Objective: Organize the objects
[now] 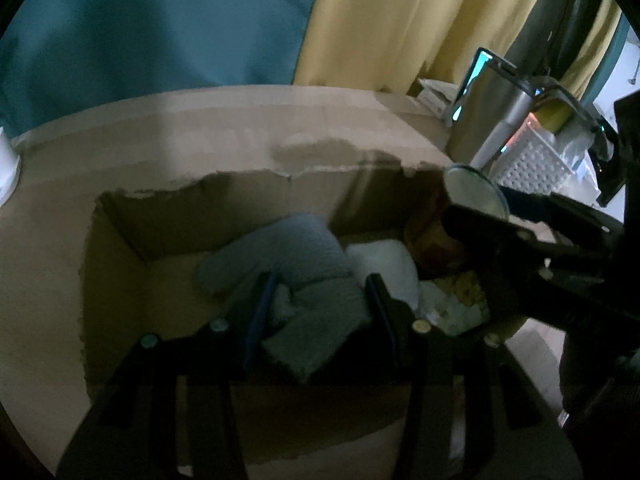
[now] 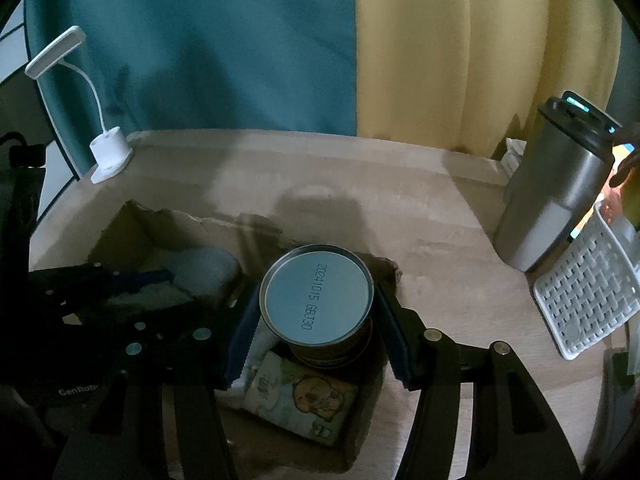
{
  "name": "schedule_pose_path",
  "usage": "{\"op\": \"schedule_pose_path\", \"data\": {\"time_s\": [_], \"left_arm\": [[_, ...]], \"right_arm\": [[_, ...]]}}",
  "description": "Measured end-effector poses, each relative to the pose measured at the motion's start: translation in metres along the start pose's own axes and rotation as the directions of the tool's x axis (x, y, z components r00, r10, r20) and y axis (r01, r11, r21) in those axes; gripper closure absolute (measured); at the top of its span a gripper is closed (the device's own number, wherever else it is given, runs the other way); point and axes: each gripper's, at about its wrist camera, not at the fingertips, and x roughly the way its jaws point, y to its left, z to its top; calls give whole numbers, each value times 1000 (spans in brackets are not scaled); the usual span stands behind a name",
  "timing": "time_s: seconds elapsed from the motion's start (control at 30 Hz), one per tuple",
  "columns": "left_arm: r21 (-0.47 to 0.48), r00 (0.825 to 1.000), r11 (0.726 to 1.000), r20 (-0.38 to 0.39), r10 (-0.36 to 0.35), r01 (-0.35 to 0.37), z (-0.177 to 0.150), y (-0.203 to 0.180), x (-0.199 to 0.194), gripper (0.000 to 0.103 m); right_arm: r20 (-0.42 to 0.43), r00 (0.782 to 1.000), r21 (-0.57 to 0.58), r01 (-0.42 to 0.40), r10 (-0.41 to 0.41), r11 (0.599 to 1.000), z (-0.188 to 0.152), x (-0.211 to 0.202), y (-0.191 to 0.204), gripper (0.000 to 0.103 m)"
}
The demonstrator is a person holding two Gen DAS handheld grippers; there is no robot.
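Observation:
An open cardboard box (image 1: 120, 248) sits on the table. In the left wrist view my left gripper (image 1: 320, 304) is shut on a grey-blue folded cloth (image 1: 304, 312) inside the box, beside a white cloth (image 1: 384, 268). In the right wrist view my right gripper (image 2: 316, 320) is shut on a brown tin can (image 2: 316, 300), bottom up with a printed date, held over the box's right end (image 2: 372, 400) above a tissue pack (image 2: 300, 400). The left gripper also shows in the right wrist view (image 2: 132, 280); the can also shows in the left wrist view (image 1: 474, 192).
A steel tumbler (image 2: 556, 192) and a white woven basket (image 2: 588, 296) stand at the right. A white desk lamp (image 2: 108, 152) stands at the back left. Teal and yellow curtains hang behind the wooden table (image 2: 440, 240).

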Motion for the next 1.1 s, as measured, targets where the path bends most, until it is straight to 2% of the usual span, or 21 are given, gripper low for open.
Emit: {"op": "schedule_pose_path", "data": {"time_s": [0.27, 0.47, 0.53, 0.6, 0.67, 0.8, 0.93, 1.1], "left_arm": [[3, 999, 1000, -43, 1, -1, -1, 2, 7, 52], [3, 999, 1000, -47, 6, -6, 0, 5, 6, 51], [6, 999, 1000, -48, 5, -4, 0, 4, 5, 46], [4, 999, 1000, -47, 0, 0, -1, 5, 3, 46], [5, 999, 1000, -36, -1, 1, -1, 5, -1, 46], [1, 1000, 1000, -21, 5, -5, -1, 6, -7, 45], [-11, 1000, 1000, 3, -1, 1, -2, 6, -17, 37], [-14, 1000, 1000, 26, -2, 3, -4, 6, -28, 37]], "right_arm": [[3, 1000, -11, 28, -27, 1000, -4, 1, 2, 43], [5, 1000, -14, 29, -29, 999, -5, 2, 1, 43], [5, 1000, -10, 28, -28, 1000, -6, 2, 0, 43], [6, 1000, -9, 30, -30, 1000, -6, 0, 0, 43], [8, 999, -7, 32, -32, 999, -8, -1, 1, 42], [26, 999, -7, 37, -37, 999, -8, -7, 2, 33], [41, 998, -5, 47, -46, 999, -8, -16, 3, 33], [51, 997, -6, 54, -53, 999, -11, -26, 6, 33]]}}
